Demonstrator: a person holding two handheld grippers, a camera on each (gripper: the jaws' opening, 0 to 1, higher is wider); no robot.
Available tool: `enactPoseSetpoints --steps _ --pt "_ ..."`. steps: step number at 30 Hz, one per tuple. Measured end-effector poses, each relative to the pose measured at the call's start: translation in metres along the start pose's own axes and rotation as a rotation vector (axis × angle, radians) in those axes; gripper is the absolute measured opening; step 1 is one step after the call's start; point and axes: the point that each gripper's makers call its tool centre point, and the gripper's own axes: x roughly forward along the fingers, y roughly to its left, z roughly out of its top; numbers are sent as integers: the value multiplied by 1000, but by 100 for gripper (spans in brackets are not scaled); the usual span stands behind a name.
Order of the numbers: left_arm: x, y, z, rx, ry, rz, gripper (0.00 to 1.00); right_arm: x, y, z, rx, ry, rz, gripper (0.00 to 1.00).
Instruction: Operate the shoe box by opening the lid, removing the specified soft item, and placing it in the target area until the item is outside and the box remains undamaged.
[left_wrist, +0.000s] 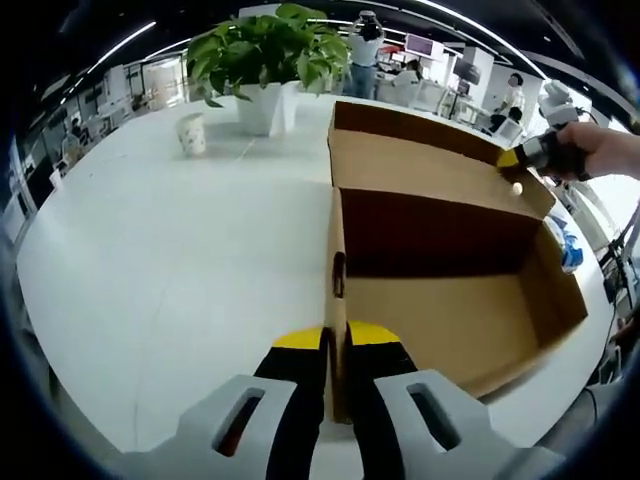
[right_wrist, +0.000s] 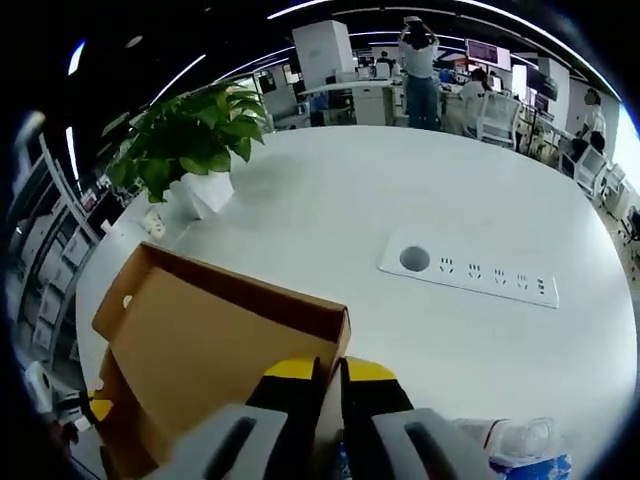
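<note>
Two grippers pinching one open brown cardboard shoe box on round white table: left gripper squeezing box wall at 6 o'clock, right gripper squeezing raised lid. Green potted plant at 11 o'clock.

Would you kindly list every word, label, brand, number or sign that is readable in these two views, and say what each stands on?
None can be read.
Shoe box: plain brown cardboard, no print showing.
Paper cup: faint markings, too blurred to read.
Blue-and-white packet: print too small and cut off to read.
Wall screens in the office behind: too small to read.
Power strip: sockets, no legible marking.
</note>
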Motion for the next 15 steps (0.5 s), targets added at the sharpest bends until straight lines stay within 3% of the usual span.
enactPoseSetpoints --steps 15 --pt "2 0 -3 0 3 12 6 -29 8 13 -60 -74 -7 2"
